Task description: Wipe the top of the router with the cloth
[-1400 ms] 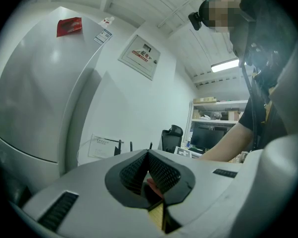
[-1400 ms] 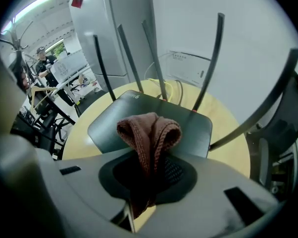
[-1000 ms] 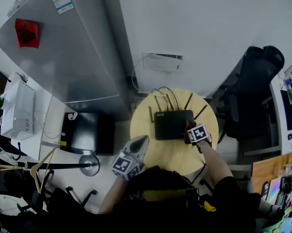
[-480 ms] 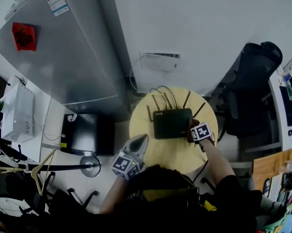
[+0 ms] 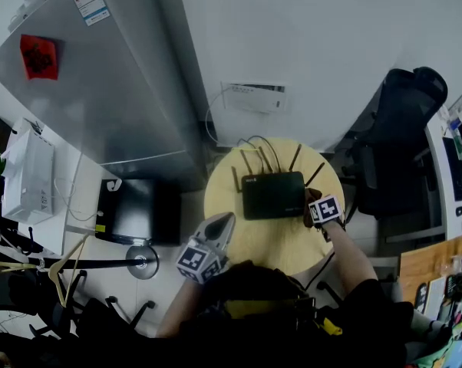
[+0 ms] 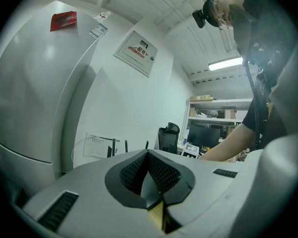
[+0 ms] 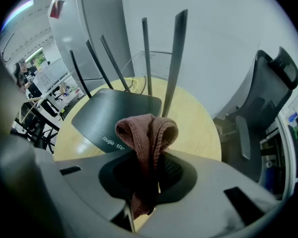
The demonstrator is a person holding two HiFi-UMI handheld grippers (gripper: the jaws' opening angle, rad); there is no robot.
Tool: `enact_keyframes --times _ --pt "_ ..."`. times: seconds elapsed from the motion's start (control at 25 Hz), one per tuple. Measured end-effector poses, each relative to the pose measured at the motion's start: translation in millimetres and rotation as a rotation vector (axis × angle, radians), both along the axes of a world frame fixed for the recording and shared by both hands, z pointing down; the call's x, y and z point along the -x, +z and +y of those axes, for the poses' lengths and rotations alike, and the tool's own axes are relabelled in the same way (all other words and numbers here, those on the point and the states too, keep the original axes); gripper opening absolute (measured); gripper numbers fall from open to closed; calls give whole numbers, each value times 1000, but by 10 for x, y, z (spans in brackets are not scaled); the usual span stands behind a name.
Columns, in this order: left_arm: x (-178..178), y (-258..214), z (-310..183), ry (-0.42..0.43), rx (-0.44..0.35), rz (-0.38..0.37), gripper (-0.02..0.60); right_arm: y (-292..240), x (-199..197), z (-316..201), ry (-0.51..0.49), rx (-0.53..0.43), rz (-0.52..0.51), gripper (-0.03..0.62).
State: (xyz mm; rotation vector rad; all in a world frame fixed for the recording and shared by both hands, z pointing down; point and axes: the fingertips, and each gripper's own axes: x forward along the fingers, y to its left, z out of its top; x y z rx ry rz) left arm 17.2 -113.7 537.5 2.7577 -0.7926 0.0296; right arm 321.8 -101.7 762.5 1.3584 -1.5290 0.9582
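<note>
Head view shows a round wooden table [image 5: 250, 240] with the black router [image 5: 273, 195] lying flat on it, a little toward 12 o'clock from the tabletop's middle, its antennas [image 5: 296, 158] standing up along the far edge. The right gripper [image 5: 317, 205] sits at the router's 4 o'clock corner. In the right gripper view its jaws are pinched on a reddish-brown cloth [image 7: 147, 138], which bunches into a loop above the jaw tips and hangs down between them. The loop lies over the router's near edge in that view, though whether fabric actually rests on the casing is hard to tell.

The left gripper [image 5: 218, 231] is held at the table's 8 o'clock rim, well apart from the router. In the left gripper view its jaws are pressed together with nothing between them, and they aim toward the white wall.

A grey refrigerator [image 5: 100, 83] stands at 10 o'clock from the table, a wall-mounted box [image 5: 254, 96] at 12 o'clock, and a black office chair [image 5: 400, 144] at 2 o'clock.
</note>
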Motion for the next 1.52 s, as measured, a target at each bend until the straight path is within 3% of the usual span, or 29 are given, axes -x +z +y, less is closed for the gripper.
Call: enact_keyframes --times 0.32,0.48,0.64,0.8,0.96,1.08,1.32,1.52 --pt "-71 -60 -38 -3 -24 21 -3 -215 -293 110 -124 -29 83 63" --pt "-168 -99 -44 5 -24 16 -3 -253 -132 -69 -234 -68 78 63" --pt "-204 -82 -40 -10 -19 -1 -3 -70 -200 -185 -248 7 103 63" --pt "-184 -35 -5 -35 -4 -15 -3 169 -339 -66 -162 192 68 62" --pt "-96 15 -19 -81 14 -28 -3 261 -270 -205 -173 212 46 63" --pt "-44 46 -12 -102 27 -35 -3 312 -200 -200 -302 231 89 62" --pt "-14 53 -38 -113 19 -43 -3 366 13 -203 -663 212 169 63" --pt "-78 8 -49 -87 -15 -40 -3 253 12 -197 -838 209 307 63"
